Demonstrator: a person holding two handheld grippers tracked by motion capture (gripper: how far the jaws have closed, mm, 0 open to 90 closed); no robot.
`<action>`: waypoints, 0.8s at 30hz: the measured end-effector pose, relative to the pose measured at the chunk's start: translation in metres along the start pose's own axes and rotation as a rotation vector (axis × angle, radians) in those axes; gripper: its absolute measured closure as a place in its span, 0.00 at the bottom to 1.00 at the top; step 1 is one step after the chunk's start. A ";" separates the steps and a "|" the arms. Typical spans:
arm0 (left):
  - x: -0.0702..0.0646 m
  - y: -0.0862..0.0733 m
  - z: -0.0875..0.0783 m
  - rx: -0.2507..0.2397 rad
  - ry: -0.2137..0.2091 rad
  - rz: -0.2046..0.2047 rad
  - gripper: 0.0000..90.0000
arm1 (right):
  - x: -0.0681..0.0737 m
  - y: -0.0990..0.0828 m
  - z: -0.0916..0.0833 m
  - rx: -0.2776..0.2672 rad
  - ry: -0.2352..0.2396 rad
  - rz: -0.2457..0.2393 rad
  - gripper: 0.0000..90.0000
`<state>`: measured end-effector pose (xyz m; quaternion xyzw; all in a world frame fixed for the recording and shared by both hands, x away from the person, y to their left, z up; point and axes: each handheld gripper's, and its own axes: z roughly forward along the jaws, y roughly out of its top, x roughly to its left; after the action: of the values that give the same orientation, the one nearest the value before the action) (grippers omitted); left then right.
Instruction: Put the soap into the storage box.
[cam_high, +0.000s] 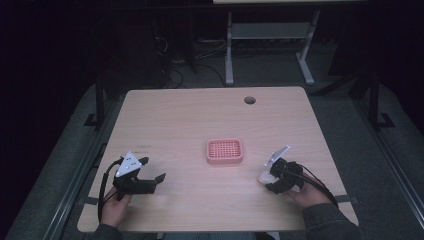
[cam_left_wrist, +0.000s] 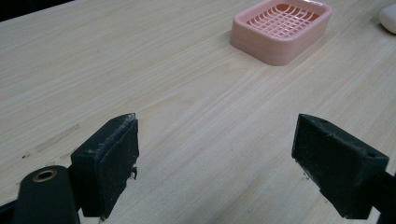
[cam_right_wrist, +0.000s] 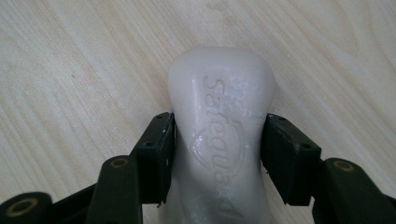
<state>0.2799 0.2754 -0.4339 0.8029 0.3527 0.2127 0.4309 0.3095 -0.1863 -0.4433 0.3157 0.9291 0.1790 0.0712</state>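
Note:
A white bar of soap with embossed lettering lies on the wooden table, and both pads of my right gripper press against its narrow waist. In the high view that right gripper sits near the table's front right with the white soap at its tip. A pink slatted soap dish stands at the table's middle, also seen as the pink soap dish far ahead of my left gripper. My left gripper rests at the front left, its jaws wide apart and empty.
The wooden table has a round cable hole near its far edge. A person's hands come in at the front edge. Beyond the table, the legs of a second desk stand on a dark floor.

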 end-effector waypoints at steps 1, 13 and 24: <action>0.000 0.000 0.000 0.000 -0.001 -0.001 0.16 | 0.000 0.000 0.000 0.001 0.004 0.003 0.51; 0.000 0.000 -0.002 -0.004 0.003 0.005 0.16 | -0.003 -0.002 0.002 -0.006 0.024 0.013 0.53; 0.000 0.000 -0.002 0.003 0.003 0.007 0.16 | -0.007 -0.004 0.003 -0.025 0.048 0.027 0.54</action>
<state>0.2780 0.2766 -0.4329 0.8045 0.3509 0.2150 0.4282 0.3133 -0.1929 -0.4474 0.3231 0.9238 0.1991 0.0503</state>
